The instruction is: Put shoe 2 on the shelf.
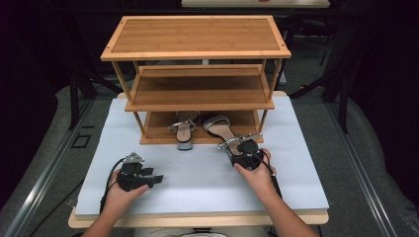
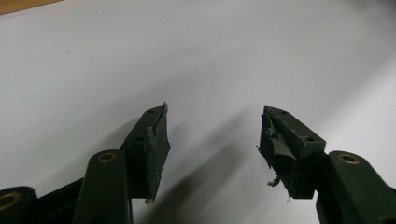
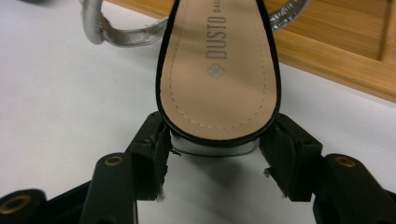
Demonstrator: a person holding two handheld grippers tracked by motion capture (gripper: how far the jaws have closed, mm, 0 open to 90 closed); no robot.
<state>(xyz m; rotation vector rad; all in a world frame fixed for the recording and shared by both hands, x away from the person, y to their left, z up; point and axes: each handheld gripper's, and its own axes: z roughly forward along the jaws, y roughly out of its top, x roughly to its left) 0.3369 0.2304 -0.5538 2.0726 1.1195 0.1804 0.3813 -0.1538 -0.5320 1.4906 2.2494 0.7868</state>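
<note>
From above, my right gripper point(image 1: 243, 148) sits at the heel of a tan-soled sandal with silver straps point(image 1: 222, 129), whose toe lies on the bottom shelf of a three-tier bamboo shoe rack point(image 1: 197, 74) while the heel juts onto the white worktop point(image 1: 197, 177). A matching silver-strapped sandal point(image 1: 184, 131) lies just beside it, to its left. My left gripper point(image 1: 148, 178) rests on the worktop, well apart from both.

In the left gripper view, my jaws stand wide apart with bare white worktop point(image 2: 196, 60) between them.

In the right gripper view, my jaws flank the sandal's heel point(image 3: 219, 79), both pads pressed against its black edge.
</note>
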